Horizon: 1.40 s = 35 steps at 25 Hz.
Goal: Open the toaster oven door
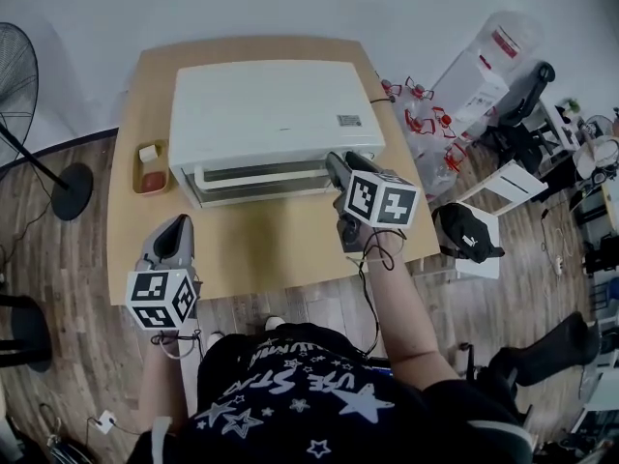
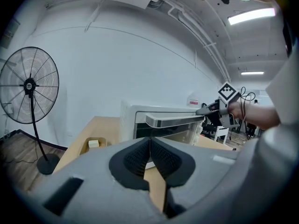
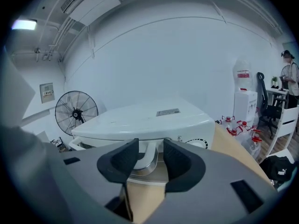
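A white toaster oven (image 1: pixel 276 114) stands at the back of a wooden table (image 1: pixel 261 245), its glass door facing me and looking closed. A silver handle bar (image 1: pixel 261 170) runs along the door's top. My right gripper (image 1: pixel 338 165) is at the bar's right end. In the right gripper view the handle's end post (image 3: pixel 145 154) sits between the jaws of the right gripper (image 3: pixel 150 154), with a gap still showing beside it. My left gripper (image 1: pixel 174 232) hovers over the table's front left, away from the oven. Its pads (image 2: pixel 140 155) meet with nothing between them.
A small wooden tray (image 1: pixel 151 168) with small items lies left of the oven. A floor fan (image 1: pixel 19 75) stands off the table's left side. Right of the table are red-capped bottles (image 1: pixel 426 116), a white chair with a black bag (image 1: pixel 469 232) and office chairs.
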Tool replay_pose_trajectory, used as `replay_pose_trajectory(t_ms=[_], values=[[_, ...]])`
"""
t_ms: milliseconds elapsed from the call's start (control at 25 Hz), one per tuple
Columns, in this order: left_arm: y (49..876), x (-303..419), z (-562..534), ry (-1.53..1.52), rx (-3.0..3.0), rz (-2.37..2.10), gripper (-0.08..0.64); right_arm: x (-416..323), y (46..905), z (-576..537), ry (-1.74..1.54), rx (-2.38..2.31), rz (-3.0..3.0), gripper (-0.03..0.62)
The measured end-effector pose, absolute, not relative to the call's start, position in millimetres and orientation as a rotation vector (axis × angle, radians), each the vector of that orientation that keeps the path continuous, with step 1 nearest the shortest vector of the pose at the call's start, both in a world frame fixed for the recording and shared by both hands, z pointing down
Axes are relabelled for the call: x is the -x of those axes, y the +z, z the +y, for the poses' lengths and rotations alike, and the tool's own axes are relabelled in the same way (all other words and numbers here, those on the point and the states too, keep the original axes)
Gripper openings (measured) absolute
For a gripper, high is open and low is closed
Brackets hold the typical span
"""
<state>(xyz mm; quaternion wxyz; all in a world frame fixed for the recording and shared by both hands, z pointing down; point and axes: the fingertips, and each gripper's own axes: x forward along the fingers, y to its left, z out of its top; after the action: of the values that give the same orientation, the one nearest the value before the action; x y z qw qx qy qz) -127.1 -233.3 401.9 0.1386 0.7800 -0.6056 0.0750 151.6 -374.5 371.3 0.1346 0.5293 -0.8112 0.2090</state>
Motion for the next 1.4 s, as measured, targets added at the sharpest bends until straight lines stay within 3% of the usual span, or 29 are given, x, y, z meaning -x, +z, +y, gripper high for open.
replay_pose_trajectory(t_ms=[240, 360, 1400], values=[[406, 125, -230, 0.212, -2.248, -1.742, 0.021, -149, 375, -375, 0.617, -1.501, -2.252, 0.162], [408, 124, -227, 0.215, -2.249, -1.734, 0.021, -146, 376, -373, 0.667, -1.479, -2.246, 0.114], [417, 130, -202, 0.276, -2.319, -1.605, 0.021, -158, 391, -311, 0.492, -1.596, -2.135, 0.100]])
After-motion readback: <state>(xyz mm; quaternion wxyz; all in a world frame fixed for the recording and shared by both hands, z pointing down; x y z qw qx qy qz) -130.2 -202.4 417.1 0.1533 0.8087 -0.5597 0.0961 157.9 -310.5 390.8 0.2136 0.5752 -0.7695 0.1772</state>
